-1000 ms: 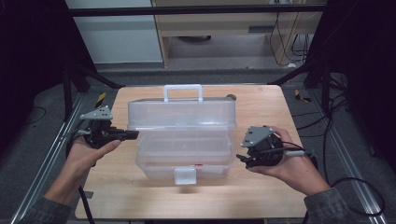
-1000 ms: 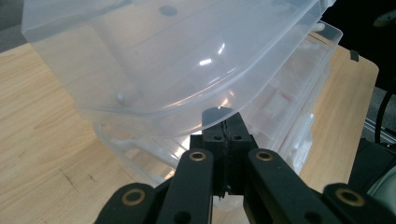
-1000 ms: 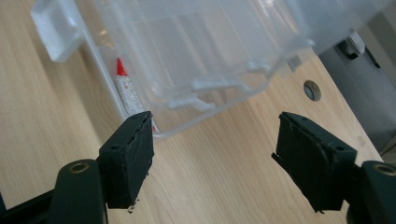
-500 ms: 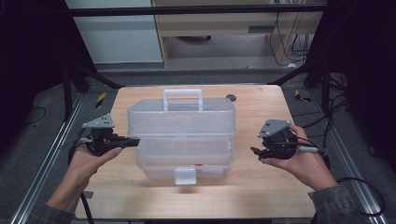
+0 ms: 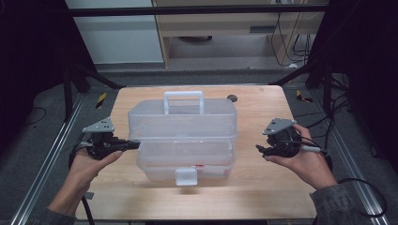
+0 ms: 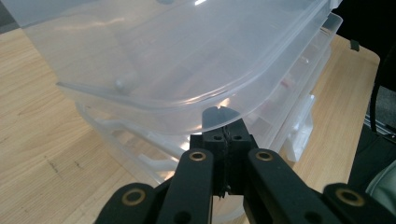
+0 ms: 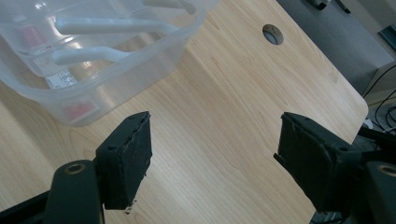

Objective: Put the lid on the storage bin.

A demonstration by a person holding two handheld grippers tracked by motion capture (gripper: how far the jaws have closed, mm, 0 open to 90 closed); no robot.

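The box point(image 5: 183, 136), a clear plastic tiered case with a white handle point(image 5: 183, 101) on top and a white latch point(image 5: 186, 176) at its near face, sits mid-table point(image 5: 263, 187); its upper tier looks swung back and raised off the lower tray, so the step in hand seems to be opening or spreading the tiers, worked from the box's left end.

The left gripper point(image 5: 133, 145) is at the box's left end, jaws pressed together; in the left gripper view the tips point(image 6: 223, 127) sit just under the curved rim of the upper tier point(image 6: 154, 60), touching it or nearly so; whether a thin lip is pinched between them I cannot tell.

The right gripper point(image 5: 259, 149) hangs off the box's right end, apart from it, with bare table between; its jaws stand wide apart in the right gripper view point(image 7: 212, 158), nothing between them, the box's corner point(image 7: 93, 60) up and to their left.

Next move, as I judge it: bring the right gripper in to the box's right end to steady or take the matching rim, so both ends move evenly; a one-sided push could skew the tiers or slide the box.
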